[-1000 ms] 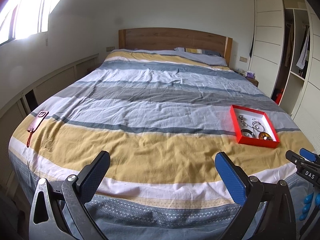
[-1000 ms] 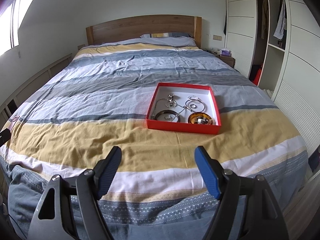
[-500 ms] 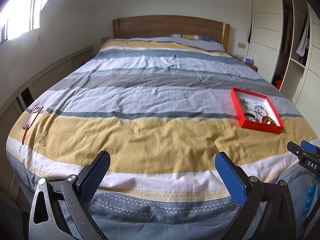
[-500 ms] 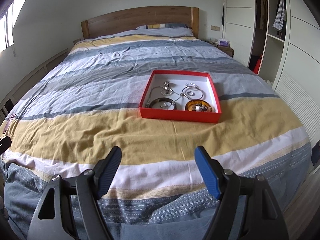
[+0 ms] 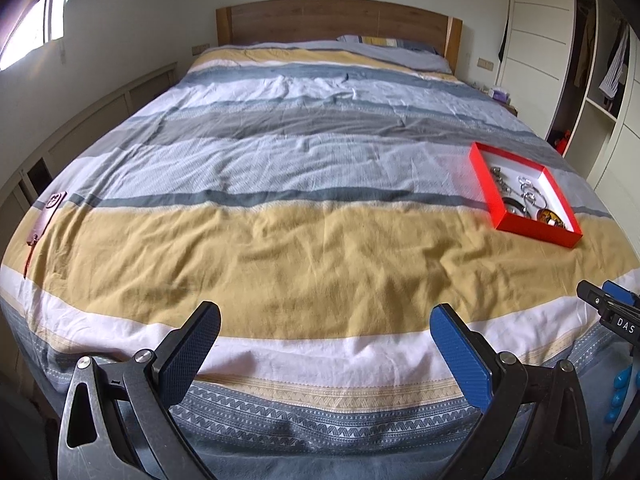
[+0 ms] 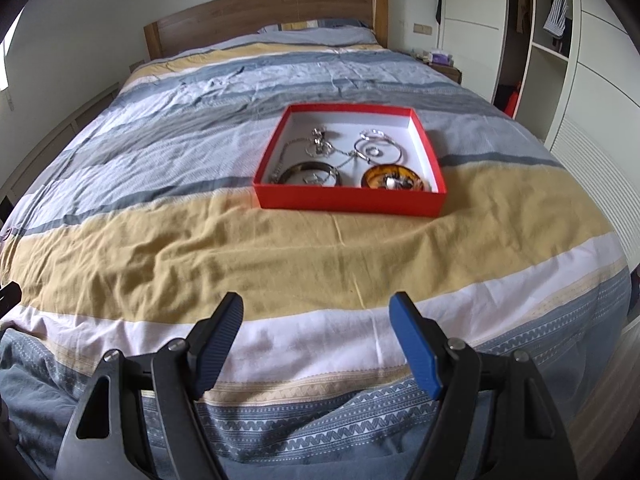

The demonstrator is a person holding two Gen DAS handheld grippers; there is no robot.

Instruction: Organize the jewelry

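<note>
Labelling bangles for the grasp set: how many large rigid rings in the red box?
3: a dark bangle front-left, an amber tortoiseshell bangle front-right, and a thin silver hoop behind it. More may hide in the tangle.

The left gripper (image 5: pixel 324 340) hangs over the bed's foot edge, jaws spread wide and empty. The right gripper (image 6: pixel 316 324) does likewise, angled downward.

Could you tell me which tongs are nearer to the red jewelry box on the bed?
Right. The right tongs face the red jewelry box almost straight ahead, open over the bed's foot. The left tongs, also open, have it far off to their right.
</note>
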